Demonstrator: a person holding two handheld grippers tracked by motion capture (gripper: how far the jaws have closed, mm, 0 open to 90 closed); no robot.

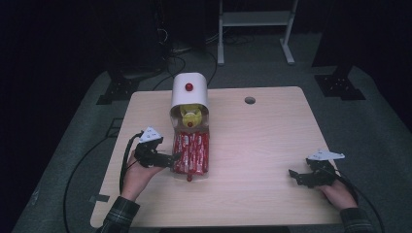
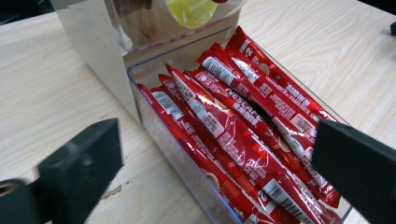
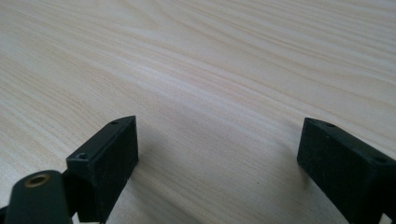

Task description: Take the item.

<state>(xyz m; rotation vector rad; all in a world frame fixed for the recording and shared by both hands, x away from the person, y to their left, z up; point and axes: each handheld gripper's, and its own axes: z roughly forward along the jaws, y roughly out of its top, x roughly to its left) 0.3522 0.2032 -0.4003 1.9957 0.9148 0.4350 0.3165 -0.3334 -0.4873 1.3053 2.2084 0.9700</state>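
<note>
The left claw (image 2: 215,163) stands spread astride the clear tray's (image 2: 187,163) near wall, red coffee sticks (image 2: 233,126) lying just ahead between its jaws, while the right claw (image 3: 219,163) rests spread over bare worktop (image 3: 210,56).

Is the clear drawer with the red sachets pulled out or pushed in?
Pulled out: the clear drawer sticks forward from the dispenser, sachets exposed.

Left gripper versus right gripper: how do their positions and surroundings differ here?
The left gripper sits at the clear tray of red stick packets, its fingers straddling the tray's near end; the right gripper rests far off over bare table, near nothing. Both are open, holding nothing.
</note>
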